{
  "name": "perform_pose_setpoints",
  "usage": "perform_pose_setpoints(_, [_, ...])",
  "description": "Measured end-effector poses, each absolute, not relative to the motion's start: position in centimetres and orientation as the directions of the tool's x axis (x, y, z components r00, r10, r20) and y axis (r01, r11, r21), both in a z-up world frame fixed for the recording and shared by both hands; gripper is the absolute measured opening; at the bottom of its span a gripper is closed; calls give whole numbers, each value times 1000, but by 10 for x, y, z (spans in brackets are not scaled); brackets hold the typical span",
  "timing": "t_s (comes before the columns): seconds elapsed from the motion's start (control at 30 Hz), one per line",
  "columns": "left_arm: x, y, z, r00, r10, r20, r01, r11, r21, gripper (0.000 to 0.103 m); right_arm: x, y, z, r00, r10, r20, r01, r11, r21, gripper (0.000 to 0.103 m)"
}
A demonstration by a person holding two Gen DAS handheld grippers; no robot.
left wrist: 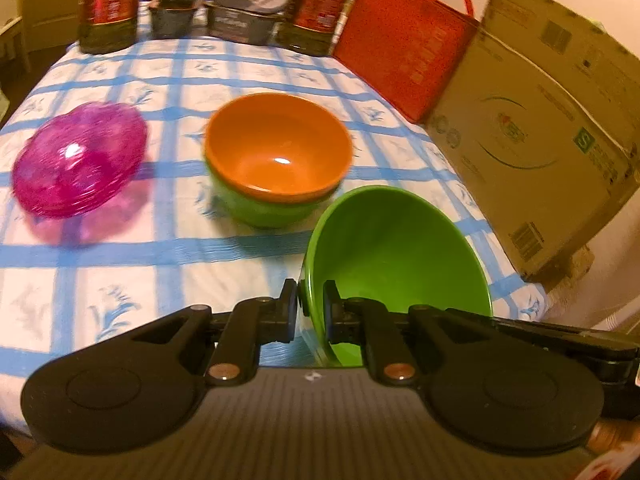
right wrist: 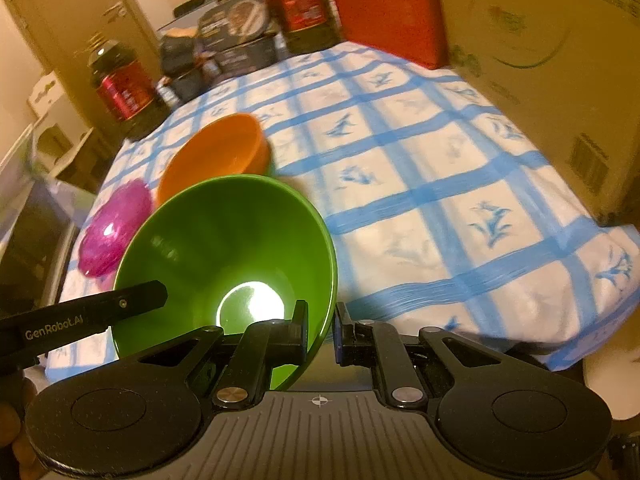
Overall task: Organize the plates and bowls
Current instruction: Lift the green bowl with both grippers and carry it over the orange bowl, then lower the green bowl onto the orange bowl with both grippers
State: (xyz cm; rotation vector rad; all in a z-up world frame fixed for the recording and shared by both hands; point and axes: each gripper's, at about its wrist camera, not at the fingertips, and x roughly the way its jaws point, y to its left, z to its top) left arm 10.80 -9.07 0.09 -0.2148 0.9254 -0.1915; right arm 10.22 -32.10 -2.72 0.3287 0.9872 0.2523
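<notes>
A green bowl (left wrist: 400,256) hangs tilted above the checked tablecloth (left wrist: 120,248), held by both grippers. My left gripper (left wrist: 310,300) is shut on its left rim, one pad inside and one outside. In the right wrist view the same green bowl (right wrist: 224,248) has my right gripper (right wrist: 322,316) shut on its right rim. The left gripper's finger (right wrist: 100,312) shows at the opposite edge. Beyond it an orange bowl (left wrist: 280,148) sits nested in another green bowl (left wrist: 272,208). A stack of pink see-through plates (left wrist: 80,160) lies to the left.
A cardboard box (left wrist: 540,128) and a red bag (left wrist: 404,40) stand along the table's right side. Two dark bottles (left wrist: 108,4) (left wrist: 316,8) and dark food containers (left wrist: 248,0) line the far edge. The cloth's near right corner (right wrist: 592,320) drops off the table.
</notes>
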Motion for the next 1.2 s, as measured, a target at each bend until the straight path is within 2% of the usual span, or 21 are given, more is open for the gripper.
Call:
perform_pose_setpoints(0.67, [78, -39, 11, 623, -219, -751, -24, 954, -298, 11, 94, -273, -13, 512, 391, -765, -171, 919, 356, 12])
perform_pose_setpoints(1.2, [97, -41, 23, 626, -236, -743, -6, 952, -307, 11, 112, -278, 4, 543, 392, -742, -182, 918, 353, 12])
